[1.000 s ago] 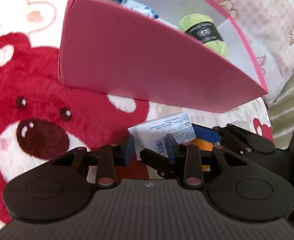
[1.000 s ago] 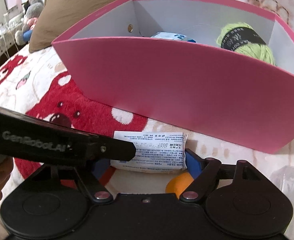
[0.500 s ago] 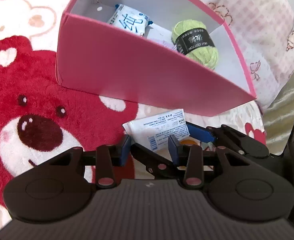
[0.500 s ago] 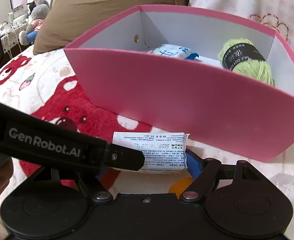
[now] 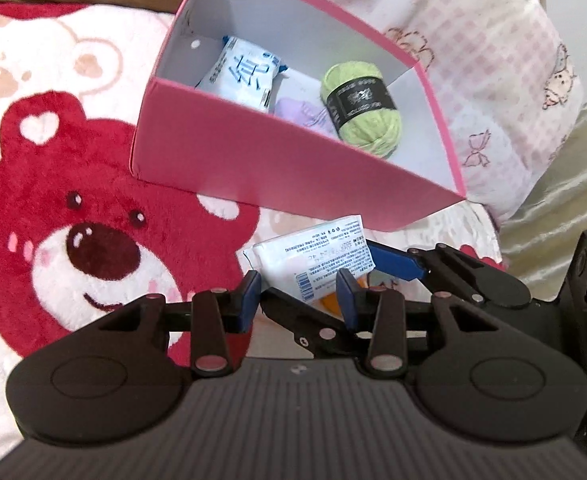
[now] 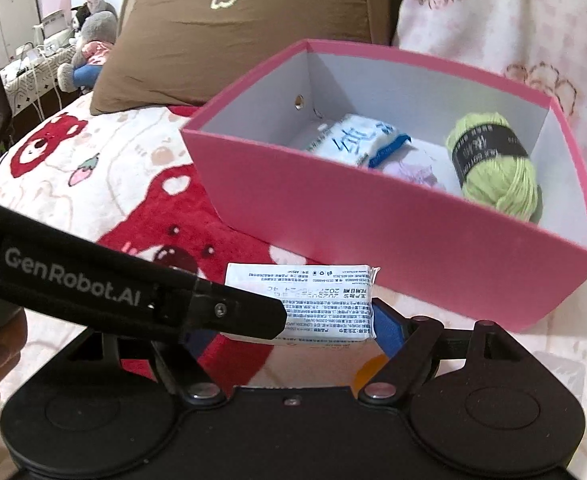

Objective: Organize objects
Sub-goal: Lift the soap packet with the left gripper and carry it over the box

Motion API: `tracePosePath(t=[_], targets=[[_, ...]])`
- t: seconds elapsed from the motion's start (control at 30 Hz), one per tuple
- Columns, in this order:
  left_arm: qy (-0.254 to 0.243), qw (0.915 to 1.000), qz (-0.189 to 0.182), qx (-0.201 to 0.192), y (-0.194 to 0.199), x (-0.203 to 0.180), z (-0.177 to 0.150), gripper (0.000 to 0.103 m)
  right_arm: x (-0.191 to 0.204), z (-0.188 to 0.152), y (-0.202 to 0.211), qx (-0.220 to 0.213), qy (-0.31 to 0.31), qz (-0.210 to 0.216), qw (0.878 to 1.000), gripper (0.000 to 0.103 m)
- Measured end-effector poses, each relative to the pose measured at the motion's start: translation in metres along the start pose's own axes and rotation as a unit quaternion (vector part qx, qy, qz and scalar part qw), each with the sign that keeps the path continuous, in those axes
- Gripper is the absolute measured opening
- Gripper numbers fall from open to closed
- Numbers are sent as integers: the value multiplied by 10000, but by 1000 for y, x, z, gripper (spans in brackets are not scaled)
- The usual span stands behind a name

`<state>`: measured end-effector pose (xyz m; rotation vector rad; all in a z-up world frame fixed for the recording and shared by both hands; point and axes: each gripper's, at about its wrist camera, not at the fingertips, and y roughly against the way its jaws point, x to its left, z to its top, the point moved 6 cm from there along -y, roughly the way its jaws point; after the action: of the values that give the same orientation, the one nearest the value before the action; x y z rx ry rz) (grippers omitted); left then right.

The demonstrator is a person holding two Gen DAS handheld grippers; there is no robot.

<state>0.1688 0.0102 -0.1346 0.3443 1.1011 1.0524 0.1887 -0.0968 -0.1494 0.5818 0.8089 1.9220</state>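
The right tool (image 6: pixel 293 336), jaws spread wide and just eased wider, clamps the white printed packet (image 6: pixel 313 296) end to end, before the pink box (image 6: pixel 373 240). The left tool (image 5: pixel 299 296), narrowly parted and just opening, straddles the packet's lower edge; I cannot tell whether it grips.

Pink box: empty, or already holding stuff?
Not empty. The pink box holds a green yarn ball, a white-and-blue tissue pack and something pale purple; its lid is not in view.
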Motion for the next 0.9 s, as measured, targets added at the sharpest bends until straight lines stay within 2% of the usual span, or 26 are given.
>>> tracePosePath(t=[0.17,0.4,0.83,0.9], targets=[[-185,9997,139,104,18,-7,3,39,9,7,13,-118,24,79,9999,84],[-352,9992,91,141,46,-21,6,39,22,15,35,-196,2,60,9998,84],[-866,9962,-22,-114,79,-50,15,41,26,32,77,-308,-310,60,9990,87],[-861,9962,-22,-102,77,-50,15,41,24,31,76,-277,-270,139,9992,92]])
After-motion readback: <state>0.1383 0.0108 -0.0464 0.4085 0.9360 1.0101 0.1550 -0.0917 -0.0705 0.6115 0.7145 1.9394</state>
